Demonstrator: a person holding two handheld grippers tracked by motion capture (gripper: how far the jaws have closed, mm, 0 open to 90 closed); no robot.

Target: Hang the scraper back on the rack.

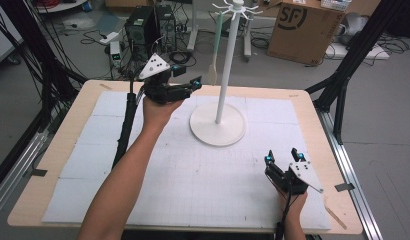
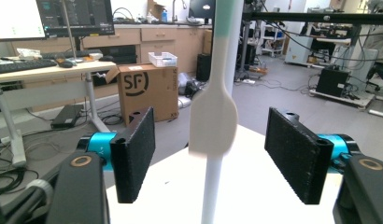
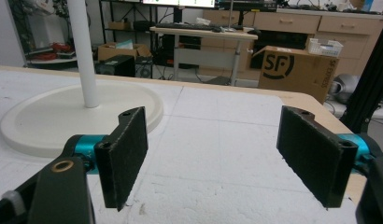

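Toward the table's far edge, the left hand-held gripper [image 1: 195, 82] hovers wide open and empty, lined up on a spatula [image 2: 213, 119] hanging from the white rack [image 1: 224, 75]. Judging by this, the reach is underway; next, the jaws must close around the blade. Near the table's front right corner, the right hand-held gripper [image 1: 283, 155] rests open, empty. White foam sheeting [image 1: 193, 175] covers the table; a cardboard box [image 1: 305, 25] stands behind.

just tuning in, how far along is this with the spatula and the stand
Already done: the spatula hangs from a hook at the top of the white stand. In hand: the left claw is open and raised, jaws on either side of the spatula blade without touching it. Left: closing on it or drawing away, I cannot tell which. The right claw rests open near the table's front edge, empty.
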